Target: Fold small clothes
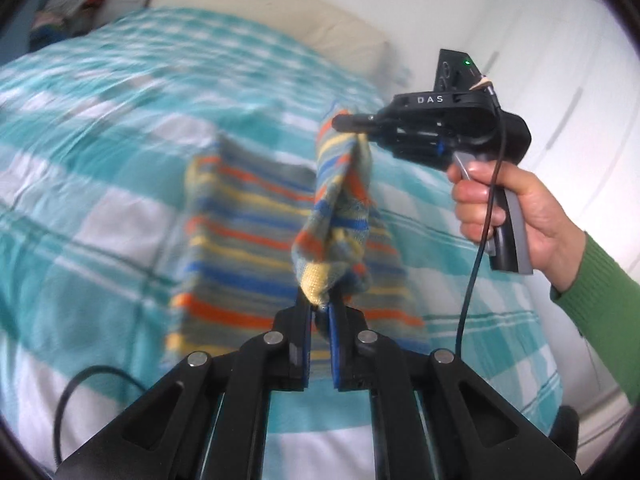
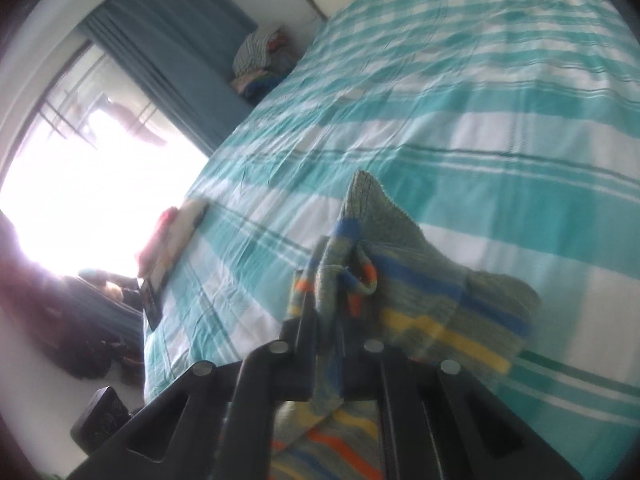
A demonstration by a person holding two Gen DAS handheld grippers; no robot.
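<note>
Garment: striped knit garment (image 1: 248, 240), grey with orange, blue and yellow bands; lower part spread on the bedspread, one edge lifted in a hanging fold.
Left gripper (image 1: 320, 312): jaws pressed together on the yellow hem at the lower end of the lifted fold.
Right gripper (image 1: 344, 123): held in right hand (image 1: 504, 208), green sleeve at wrist; jaws pinching the upper end of the same fold, above the bed.
Right wrist view: right gripper (image 2: 326, 320) clamped on bunched grey knit; cloth (image 2: 440, 300) draped to the right of the fingers.
Bedspread (image 1: 80, 160): teal and white check.
Surroundings: pillow (image 1: 280, 8) at the head; clothes pile (image 2: 260, 64) beside the bed; blue curtain (image 2: 168, 40); bright window (image 2: 80, 160).
Image quality: motion blur, fine detail indistinct.
</note>
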